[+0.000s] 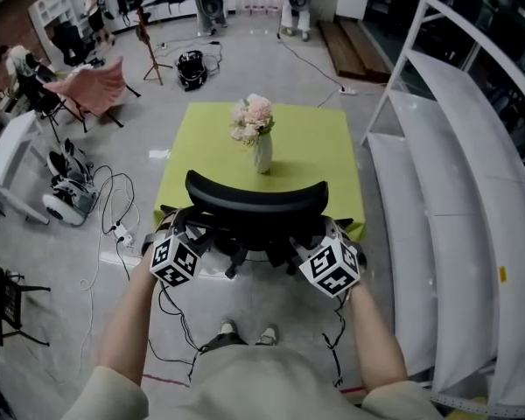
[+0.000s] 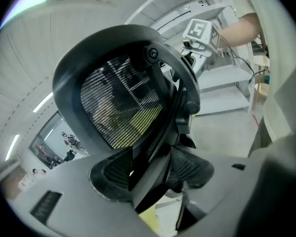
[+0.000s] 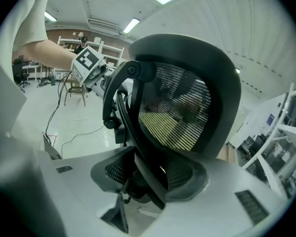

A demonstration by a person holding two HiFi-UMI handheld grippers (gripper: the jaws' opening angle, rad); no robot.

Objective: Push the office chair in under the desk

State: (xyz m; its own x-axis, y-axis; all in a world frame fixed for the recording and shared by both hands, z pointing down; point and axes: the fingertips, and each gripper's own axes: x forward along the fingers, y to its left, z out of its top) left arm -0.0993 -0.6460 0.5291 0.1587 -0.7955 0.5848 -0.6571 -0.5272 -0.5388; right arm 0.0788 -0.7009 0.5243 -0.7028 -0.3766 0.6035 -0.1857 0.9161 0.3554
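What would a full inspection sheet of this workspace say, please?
Surface: lime-green square desk top, bare apart from the vase.
Job's things: black mesh-backed office chair, backrest at the desk's near edge.
Clutter: white vase of pink and white flowers, upright mid-desk.
Grippers: left gripper and right gripper each closed on a strut of the chair's back frame.
Cables: black cables loop over the grey floor at left.
Surroundings: white curved shelving at right; pink fabric chair far back.

Head view steeply down; both gripper views close behind office chair (image 1: pixel 255 201).
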